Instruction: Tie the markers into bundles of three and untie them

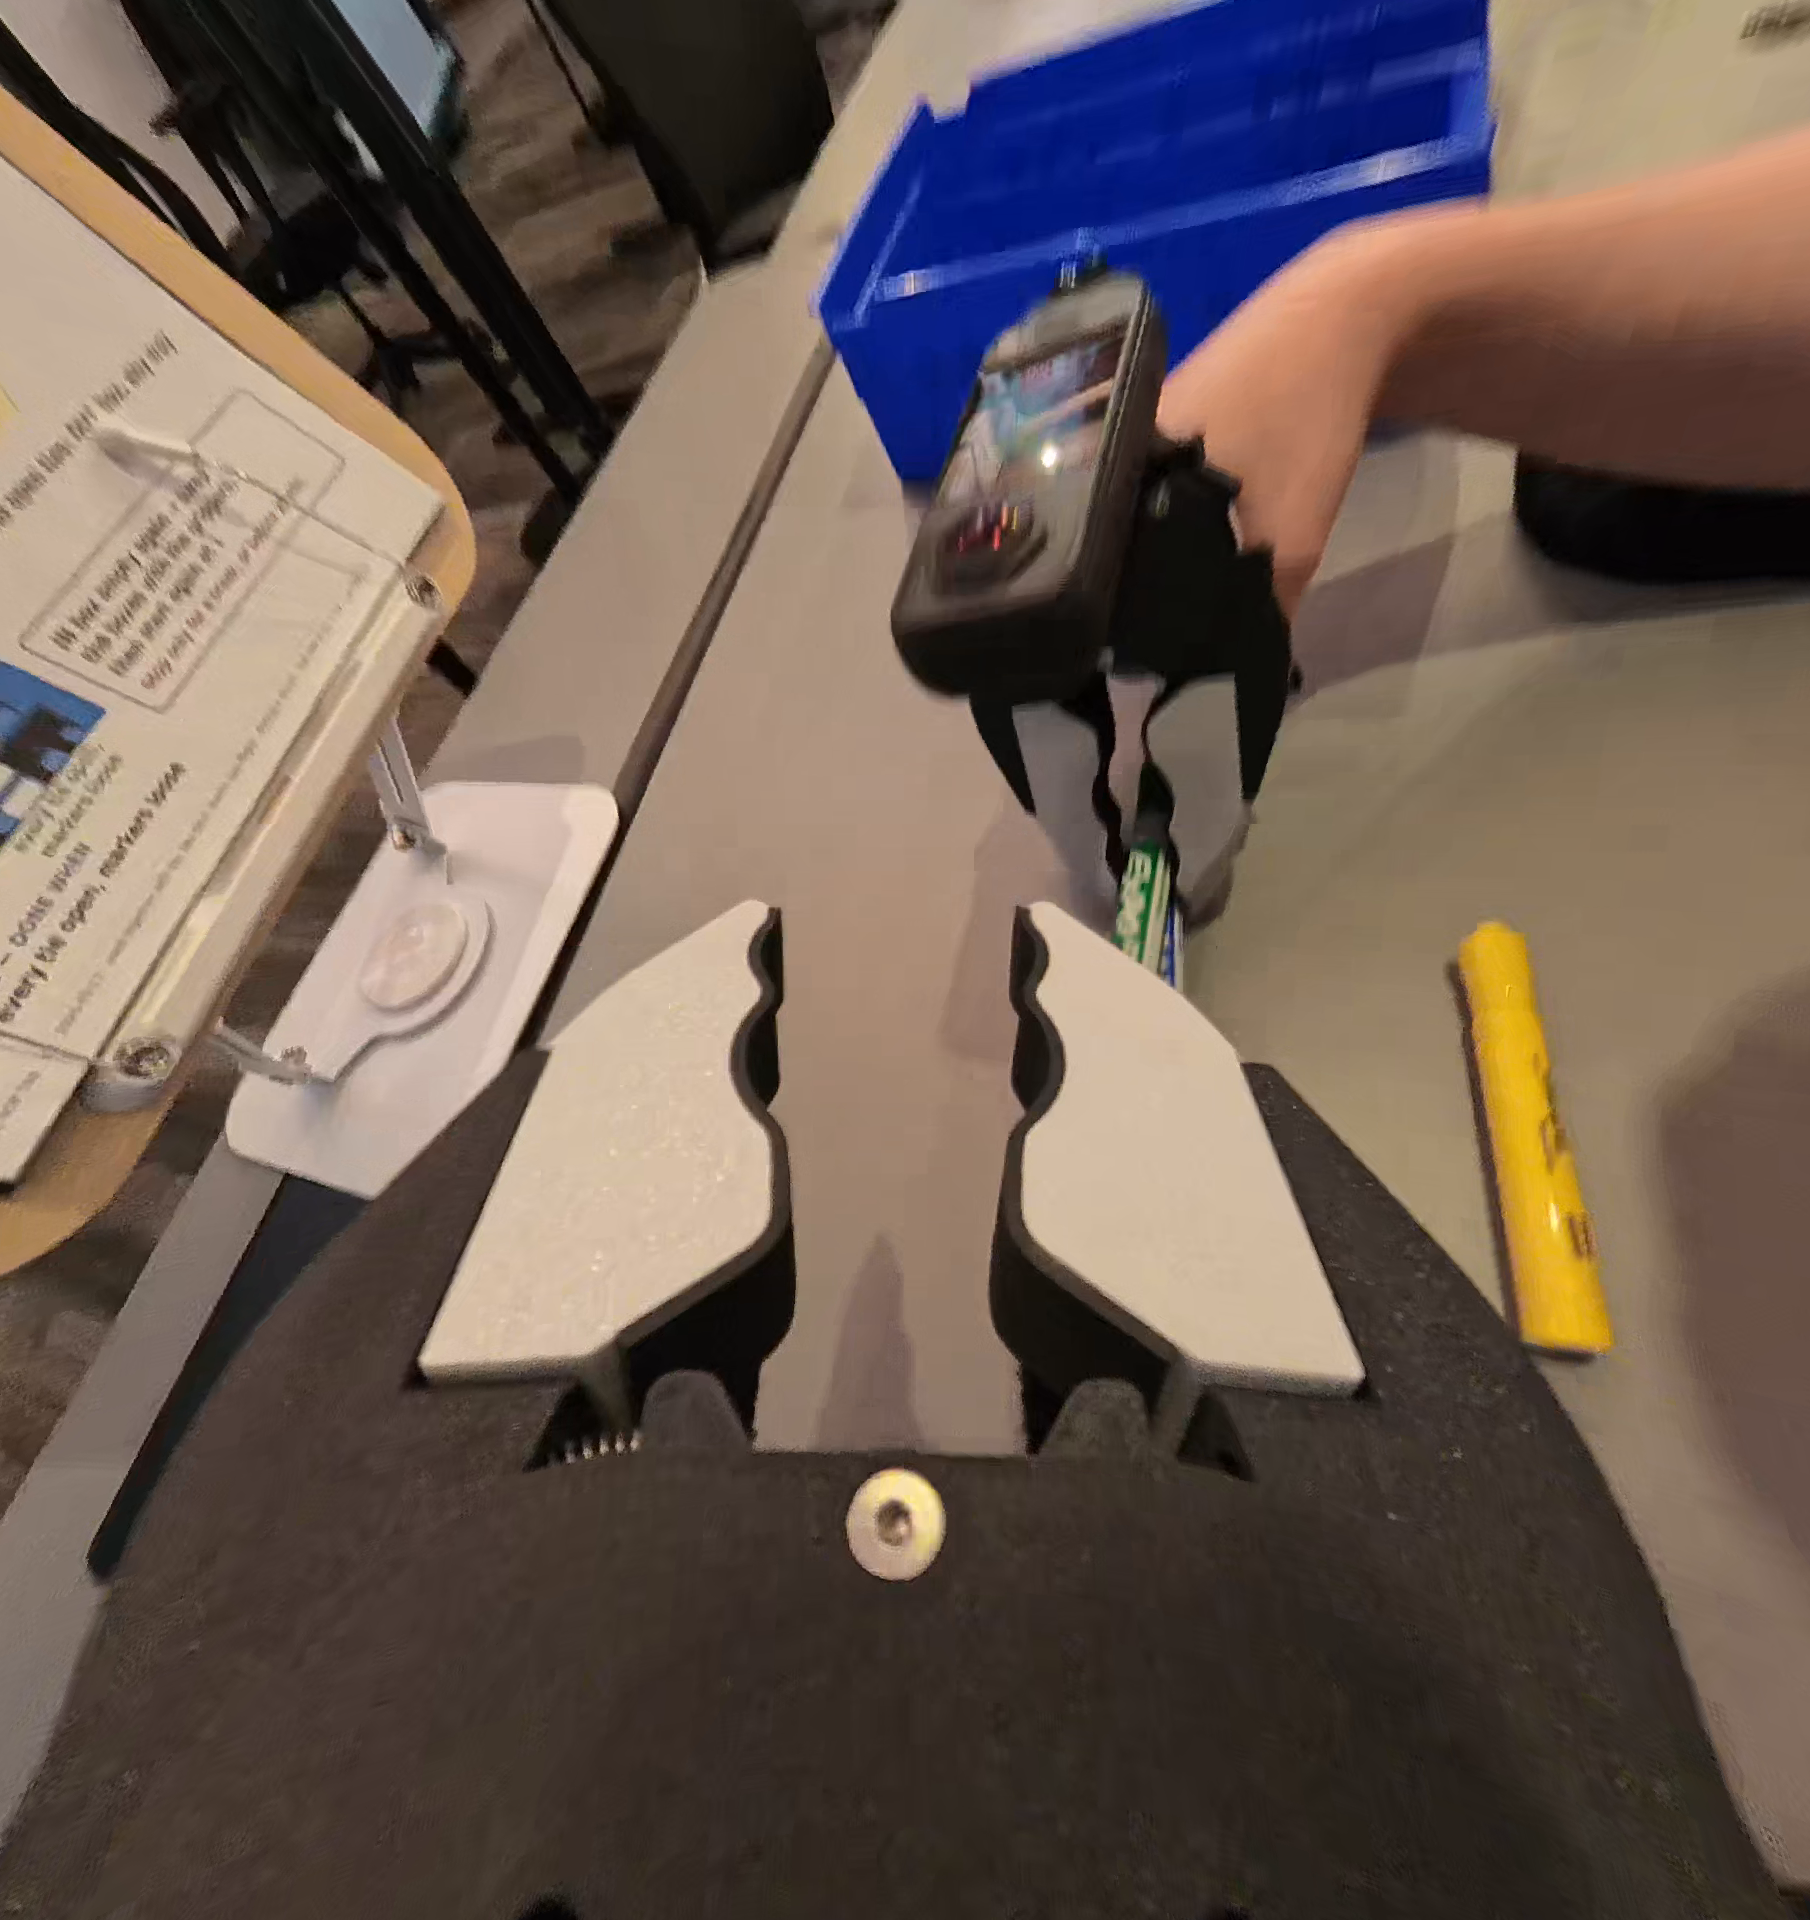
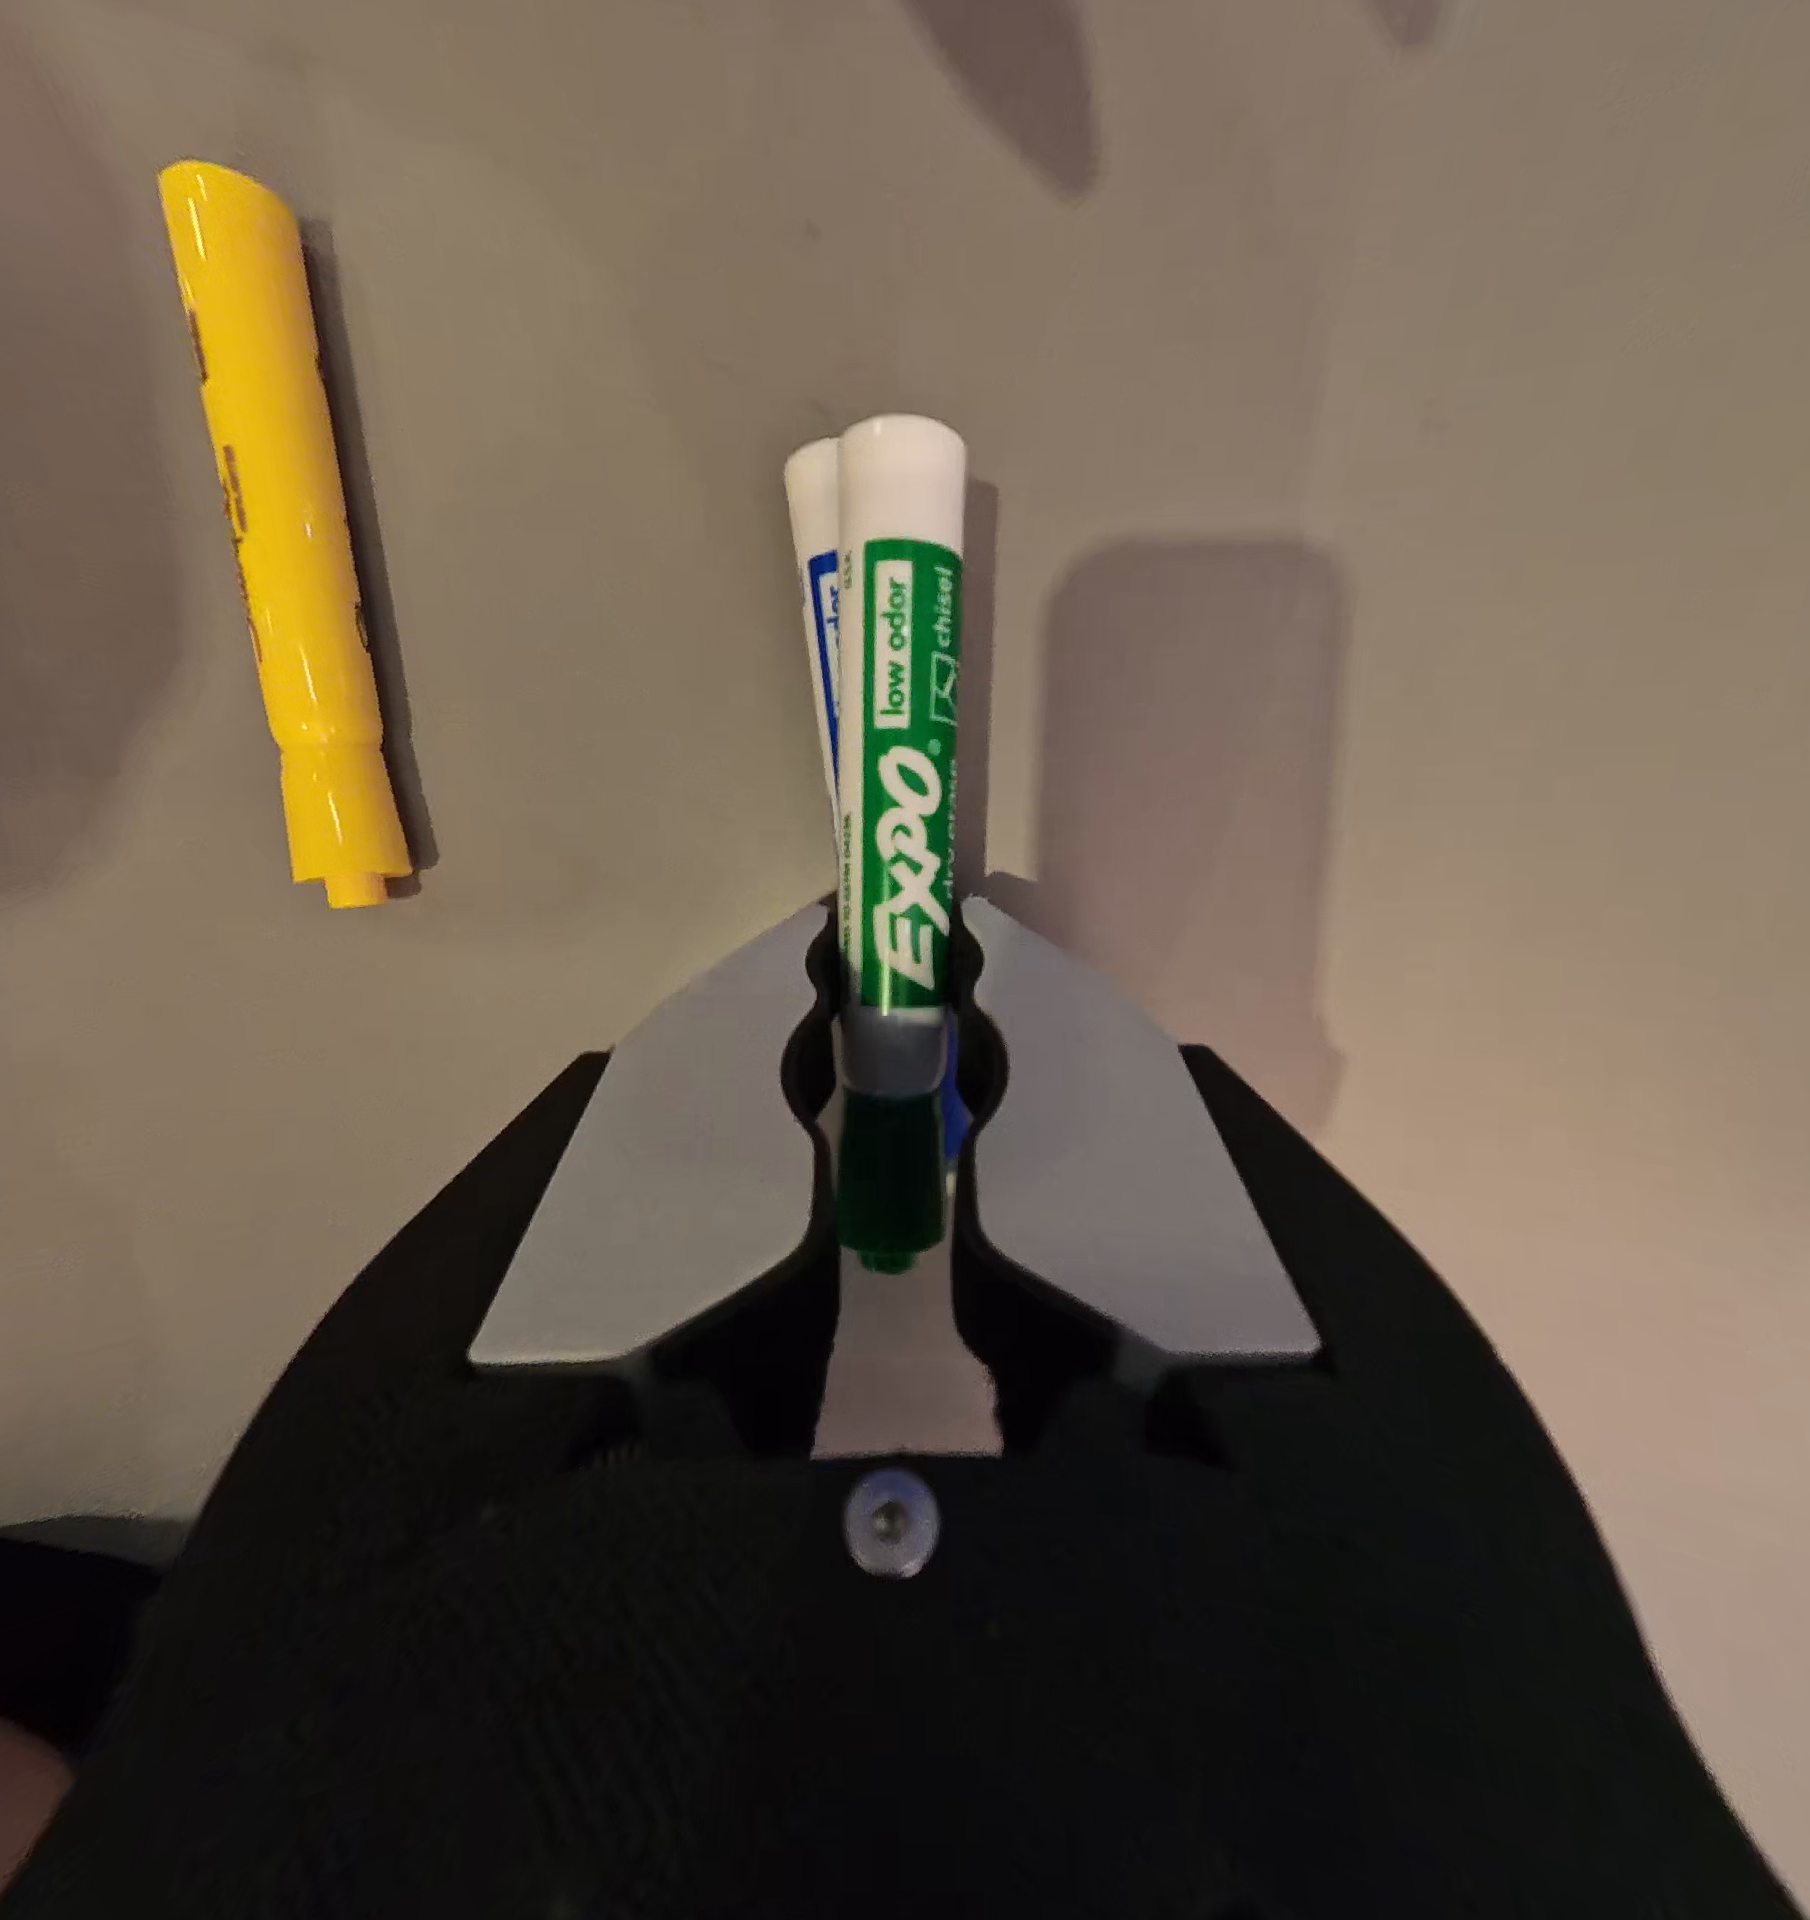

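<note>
The right gripper (image 2: pixel 896 956) has its jaws clamped on a green dry-erase marker (image 2: pixel 903 790) and a blue one (image 2: pixel 818 623) (side by side, caps toward the camera), their white ends pointing out over the grey surface (image 2: pixel 1400 416). A yellow highlighter (image 2: pixel 277 540) lies apart to the left. The left gripper (image 1: pixel 893 940) hangs with jaws wide and empty, a blue bin (image 1: pixel 1171 208) beyond.

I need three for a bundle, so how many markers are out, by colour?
Green marker, clamped in the right gripper: 1
Blue marker, clamped beside the green one: 1
Yellow marker, lying loose on the table: 1
Total: 3
</note>
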Tool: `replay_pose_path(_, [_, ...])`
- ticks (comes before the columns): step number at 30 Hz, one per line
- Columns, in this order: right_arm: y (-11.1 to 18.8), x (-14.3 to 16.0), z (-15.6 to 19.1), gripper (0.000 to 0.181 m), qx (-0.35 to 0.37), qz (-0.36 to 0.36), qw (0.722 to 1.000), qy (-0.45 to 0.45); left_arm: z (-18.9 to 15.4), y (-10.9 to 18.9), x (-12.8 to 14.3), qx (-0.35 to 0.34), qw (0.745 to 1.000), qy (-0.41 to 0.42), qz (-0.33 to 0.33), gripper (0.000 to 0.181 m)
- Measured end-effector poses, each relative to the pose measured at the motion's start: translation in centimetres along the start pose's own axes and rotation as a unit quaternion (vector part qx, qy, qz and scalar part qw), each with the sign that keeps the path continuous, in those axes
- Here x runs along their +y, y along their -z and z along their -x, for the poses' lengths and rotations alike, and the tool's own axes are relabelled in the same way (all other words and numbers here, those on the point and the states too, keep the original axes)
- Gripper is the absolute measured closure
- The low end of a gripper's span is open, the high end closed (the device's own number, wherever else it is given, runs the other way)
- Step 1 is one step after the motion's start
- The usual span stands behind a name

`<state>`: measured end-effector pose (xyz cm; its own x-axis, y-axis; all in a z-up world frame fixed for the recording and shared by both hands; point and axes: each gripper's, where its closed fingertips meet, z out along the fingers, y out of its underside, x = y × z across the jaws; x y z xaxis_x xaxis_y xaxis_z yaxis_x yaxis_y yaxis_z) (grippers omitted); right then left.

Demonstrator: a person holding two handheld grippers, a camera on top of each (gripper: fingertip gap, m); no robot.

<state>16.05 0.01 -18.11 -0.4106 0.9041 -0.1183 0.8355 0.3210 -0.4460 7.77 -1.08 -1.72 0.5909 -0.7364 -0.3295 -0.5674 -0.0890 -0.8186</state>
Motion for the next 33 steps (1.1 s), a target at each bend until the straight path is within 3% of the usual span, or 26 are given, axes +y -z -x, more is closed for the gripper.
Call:
replay_pose_path(7, [0.1,-0.4,0.0,0.162,-0.046,-0.063,0.997,-0.024,-2.8,-2.1,4.0,0.085,0.992,0.021,0.096,0.139])
replay_pose_path(12, [0.4,-0.4,0.4,0.162,-0.117,-0.079,0.985,-0.096,-4.5,-4.9,5.2,0.092,0.984,-0.050,0.147,0.121])
replay_pose_path(18, [1.6,-1.2,0.7,0.163,-0.205,-0.133,0.953,-0.180,-5.7,-7.4,7.3,0.086,0.969,-0.098,0.211,0.114])
replay_pose_path(25, [1.9,-3.2,1.7,0.162,-0.283,-0.151,0.913,-0.253,-6.5,-8.6,8.5,0.104,0.962,-0.100,0.233,0.114])
replay_pose_path(33, [2.2,-4.3,1.8,0.162,-0.315,-0.128,0.892,-0.298,-7.1,-9.0,9.1,0.137,0.959,-0.080,0.236,0.128])
